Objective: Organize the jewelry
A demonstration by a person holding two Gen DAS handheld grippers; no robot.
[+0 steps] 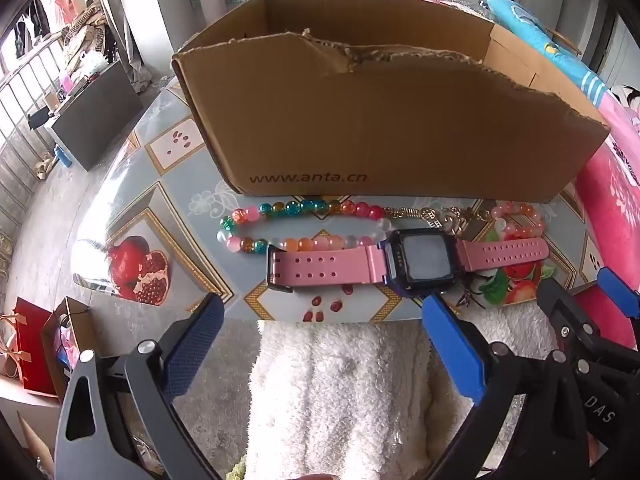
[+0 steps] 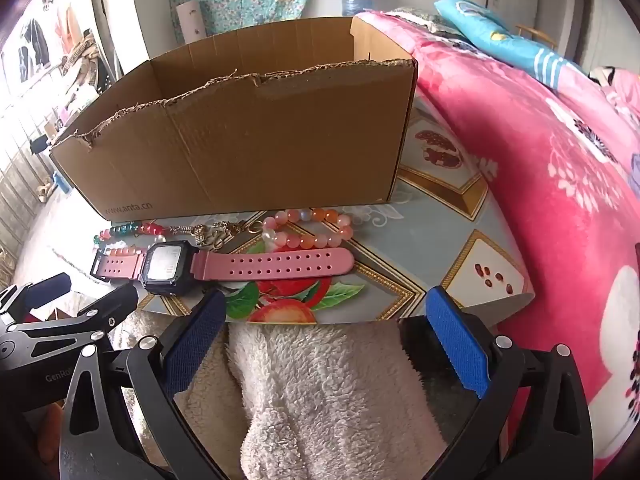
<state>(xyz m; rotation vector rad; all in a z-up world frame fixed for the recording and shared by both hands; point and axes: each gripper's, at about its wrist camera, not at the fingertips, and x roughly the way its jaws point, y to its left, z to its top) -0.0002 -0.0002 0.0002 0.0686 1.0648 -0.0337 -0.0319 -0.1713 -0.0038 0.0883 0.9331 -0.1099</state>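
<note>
1. Nothing looks sorted yet: what shows of the inside of the cardboard box (image 1: 360, 120) is bare, though its floor is hidden behind the torn front wall.
2. The pink watch (image 1: 404, 262) lies flat on the desk (image 1: 180, 200) near its front edge, just in front of the box.
3. Between watch and box lie a multicoloured bead bracelet (image 1: 296, 224), a gold chain (image 1: 424, 214) and a pink-orange bead bracelet (image 2: 310, 228), all close together.
4. The left tool (image 1: 324, 344) hangs short of the desk edge, its jaws wide apart and empty.
5. The right tool (image 2: 324, 344) does likewise, gaping and holding nothing.
6. I judge every piece is yet to go in.
</note>
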